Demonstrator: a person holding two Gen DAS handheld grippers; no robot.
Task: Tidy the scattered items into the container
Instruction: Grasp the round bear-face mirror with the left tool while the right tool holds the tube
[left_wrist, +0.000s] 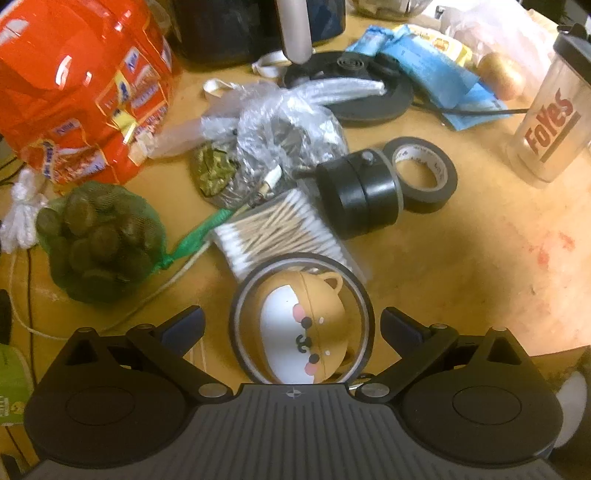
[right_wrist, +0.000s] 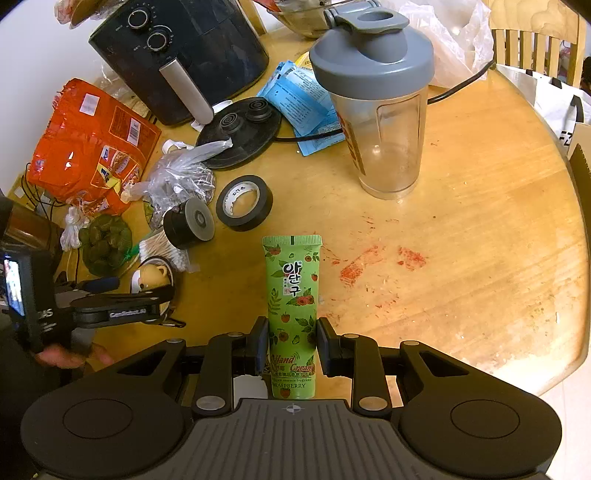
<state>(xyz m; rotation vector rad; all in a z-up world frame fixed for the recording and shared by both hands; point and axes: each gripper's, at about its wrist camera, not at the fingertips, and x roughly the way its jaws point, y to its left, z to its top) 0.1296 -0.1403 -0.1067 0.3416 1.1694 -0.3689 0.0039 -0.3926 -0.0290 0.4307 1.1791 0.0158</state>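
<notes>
Right gripper (right_wrist: 291, 345): jaws clamped on green hand cream tube (right_wrist: 291, 295), cap end pointing away, held above wooden table (right_wrist: 461, 258). Left gripper (left_wrist: 291, 326): jaws spread wide, pads clear of any object; thin ring (left_wrist: 236, 317) encircling bear-face case (left_wrist: 306, 328) sits between fingertips on table. Just beyond: cotton swab pack (left_wrist: 280, 229). Left of it: green net bag (left_wrist: 99, 236). Further: black tape roll (right_wrist: 244, 202), black cylinder (right_wrist: 188, 223) beside it. Far right: clear shaker bottle (right_wrist: 380, 110), upright, grey lid on. Far rear: black air fryer (right_wrist: 192, 48).
</notes>
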